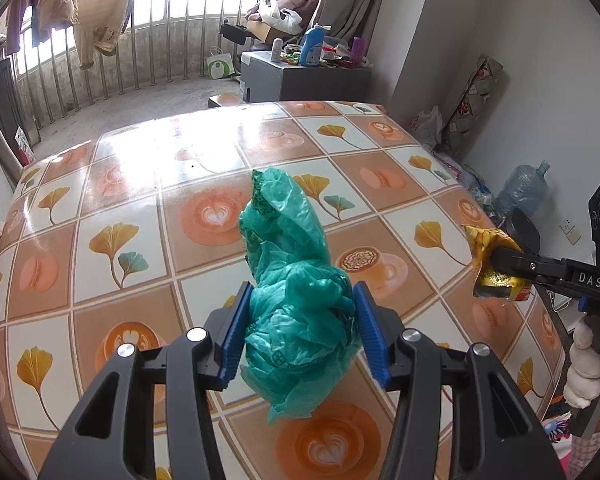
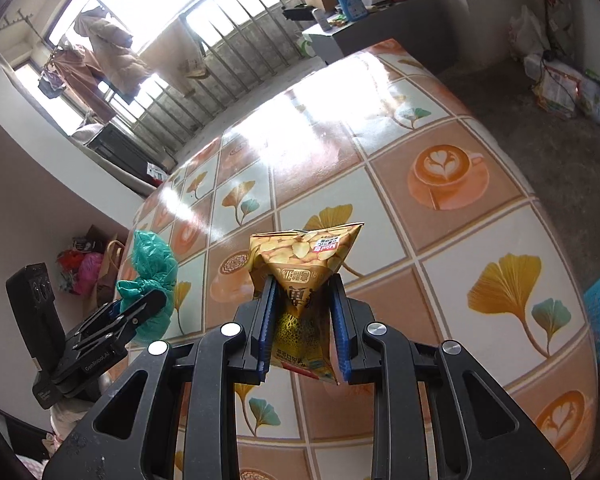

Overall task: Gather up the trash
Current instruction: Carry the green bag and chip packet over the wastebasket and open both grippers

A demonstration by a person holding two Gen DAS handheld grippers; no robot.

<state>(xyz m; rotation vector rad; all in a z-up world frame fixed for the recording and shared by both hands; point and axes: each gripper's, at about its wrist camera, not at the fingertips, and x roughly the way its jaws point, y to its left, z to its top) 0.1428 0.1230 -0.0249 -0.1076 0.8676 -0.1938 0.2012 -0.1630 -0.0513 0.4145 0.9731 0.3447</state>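
Green plastic bag (image 1: 296, 304) sits between the blue pads (image 1: 233, 330) of the left gripper (image 1: 298, 332), squeezed on both sides, above the table (image 1: 112, 184). Further right, the right gripper (image 2: 302, 324) pinches a yellow snack packet (image 2: 304, 276) tight, lifted over the tabletop.

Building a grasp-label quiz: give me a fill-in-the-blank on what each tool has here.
1. The left tool has a crumpled ____ plastic bag between its blue pads.
2. The right tool is shut on a yellow ____ packet.
3. Both tools hang over a table whose cloth shows coffee cups and ginkgo ____.

Missing: green; snack; leaves
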